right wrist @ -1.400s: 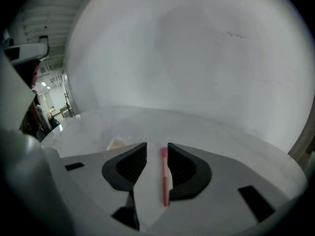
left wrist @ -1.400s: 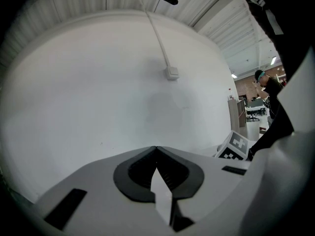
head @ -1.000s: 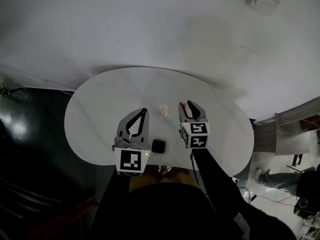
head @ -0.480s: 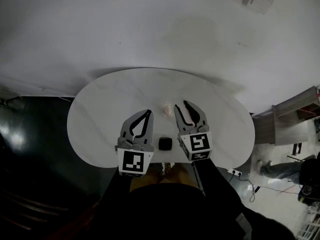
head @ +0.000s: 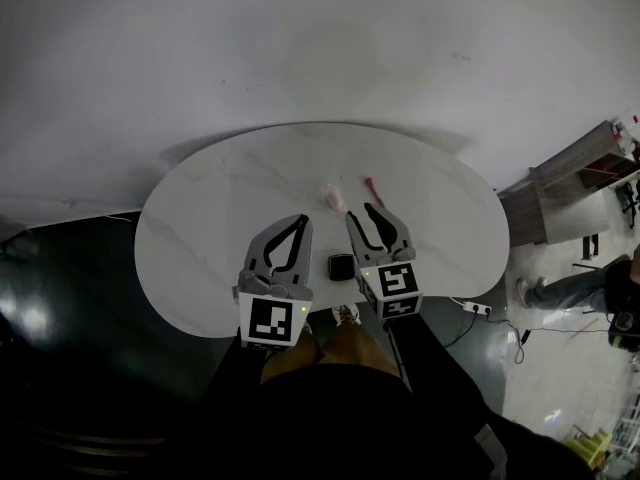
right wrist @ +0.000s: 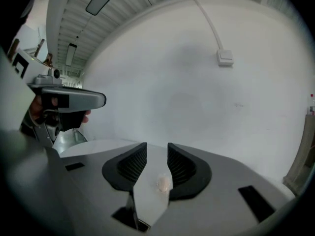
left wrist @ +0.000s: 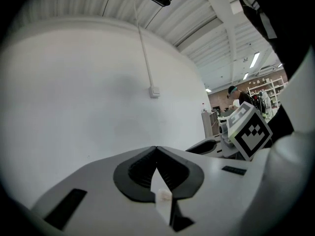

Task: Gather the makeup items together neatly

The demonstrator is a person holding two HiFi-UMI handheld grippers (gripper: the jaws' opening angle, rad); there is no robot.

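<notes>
Our left tongs (head: 301, 219) are pressed together on nothing; our right tongs (head: 362, 213) stand apart, empty. On the table (head: 200, 228) the black compact (head: 342, 266) sits between them, with the pale puff (head: 331, 197) at its twelve o'clock and a pink stick (head: 372, 190) at one.

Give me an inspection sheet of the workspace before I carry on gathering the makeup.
Surface: white oval table, marbled top.
Job's things: small pale pink item and slim red stick side by side, apart; black square compact nearer the person, between the grippers.
Clutter: nothing seen.
Grippers: left gripper shut, empty; right gripper open, gripping nothing.
Cables: power strip with its lead on the floor right of the table; conduit to a wall box.
Surroundings: white wall, dark floor, wooden shelving, a person's legs at right.
</notes>
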